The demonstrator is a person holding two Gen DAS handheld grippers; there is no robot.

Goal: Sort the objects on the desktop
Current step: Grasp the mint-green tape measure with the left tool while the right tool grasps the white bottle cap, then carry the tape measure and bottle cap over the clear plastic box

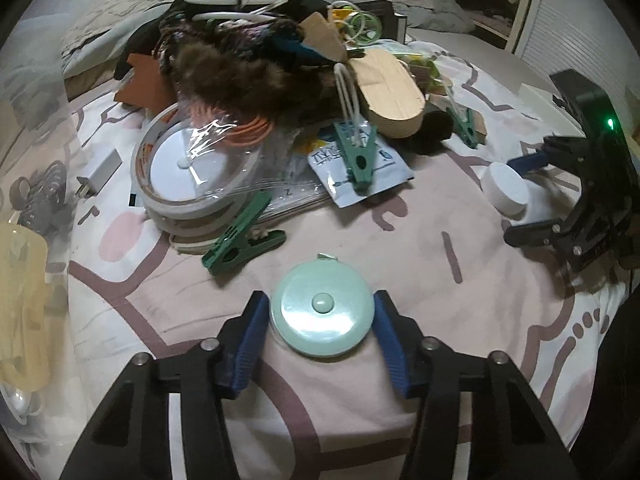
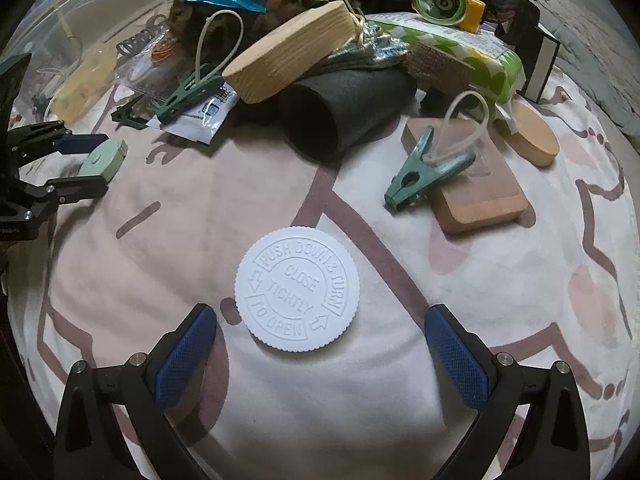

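My left gripper (image 1: 320, 312) has its blue pads against both sides of a round mint-green tape measure (image 1: 323, 314) that rests on the pink patterned cloth. It also shows in the right wrist view (image 2: 105, 157) between the left gripper's fingers. My right gripper (image 2: 320, 336) is open, its pads wide on either side of a white ribbed bottle cap (image 2: 297, 288) lying flat on the cloth. The cap shows in the left wrist view (image 1: 505, 192) in front of the right gripper (image 1: 536, 196).
A cluttered pile lies beyond: tape rolls (image 1: 192, 176), green clothespins (image 1: 240, 236) (image 2: 424, 172), a wooden oval block (image 2: 292, 56), a black tube (image 2: 336, 116), a wooden slab (image 2: 476, 188), a tissue pack (image 2: 468, 52), fur and cables. A clear plastic bin (image 2: 76, 12) stands left.
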